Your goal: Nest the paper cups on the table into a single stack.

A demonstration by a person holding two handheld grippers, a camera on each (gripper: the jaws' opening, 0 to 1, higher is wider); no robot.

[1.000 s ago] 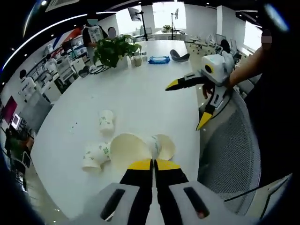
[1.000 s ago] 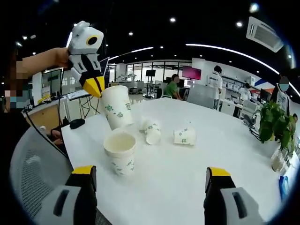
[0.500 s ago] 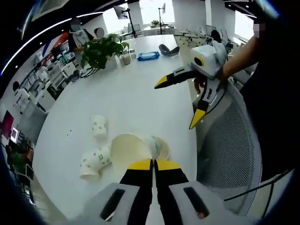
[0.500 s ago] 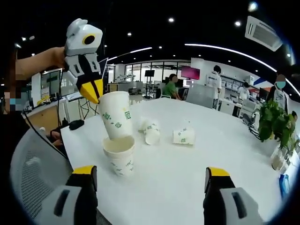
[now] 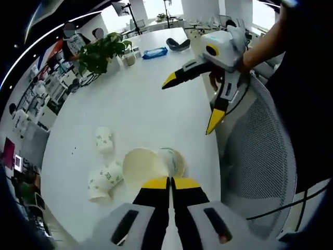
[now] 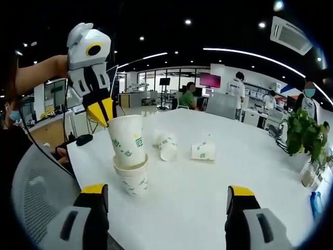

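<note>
Two paper cups (image 6: pixel 167 147) lie on their sides on the white table (image 6: pixel 244 172), just beyond the upright cup (image 6: pixel 132 178) that I use as my landmark. My left gripper (image 6: pixel 102 113) pinches the rim of another cup (image 6: pixel 127 139), its base partly down inside the upright cup's mouth. My right gripper (image 6: pixel 167 198) is spread wide and holds nothing, near the upright cup, above the table's edge.
</note>
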